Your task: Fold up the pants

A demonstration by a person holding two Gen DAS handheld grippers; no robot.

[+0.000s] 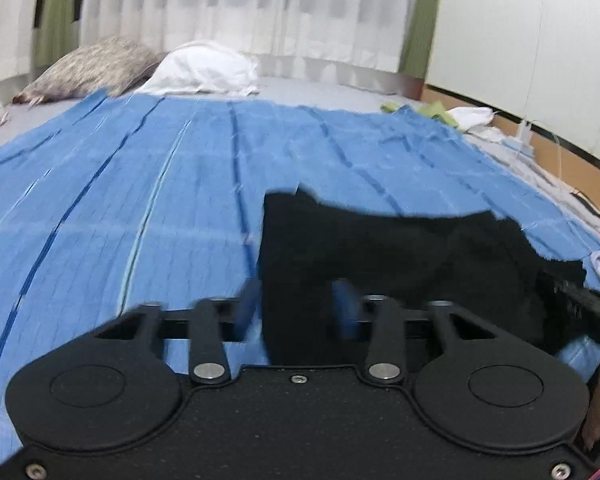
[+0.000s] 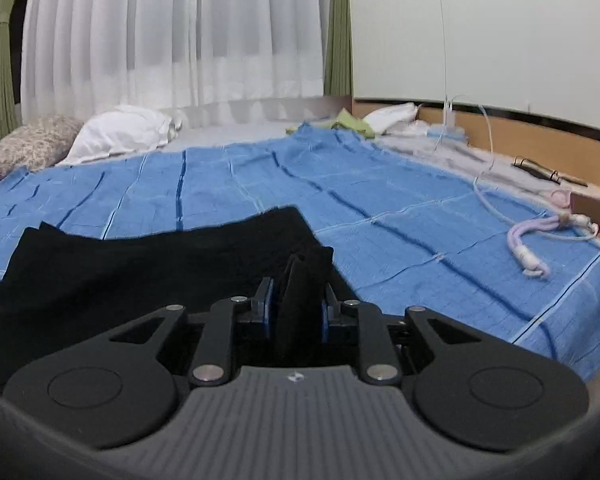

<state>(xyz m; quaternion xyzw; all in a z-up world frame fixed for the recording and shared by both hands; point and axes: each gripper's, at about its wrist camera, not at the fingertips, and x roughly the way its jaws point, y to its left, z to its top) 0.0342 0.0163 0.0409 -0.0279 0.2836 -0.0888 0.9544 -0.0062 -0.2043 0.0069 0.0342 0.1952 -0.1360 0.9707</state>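
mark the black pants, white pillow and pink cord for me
black pants [image 2: 148, 264], right wrist view, flat upper layer.
white pillow [image 2: 120, 132], right wrist view, middle of its face.
pink cord [image 2: 528, 240], right wrist view, thick looped section on the blue cover.

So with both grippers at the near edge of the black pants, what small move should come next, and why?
Probably lift both ends together and carry them toward the far edge. The right gripper is pinched on a bunch of the black pants; the left gripper has cloth between its blurred fingers. The pants lie only partly folded on the blue blanket.
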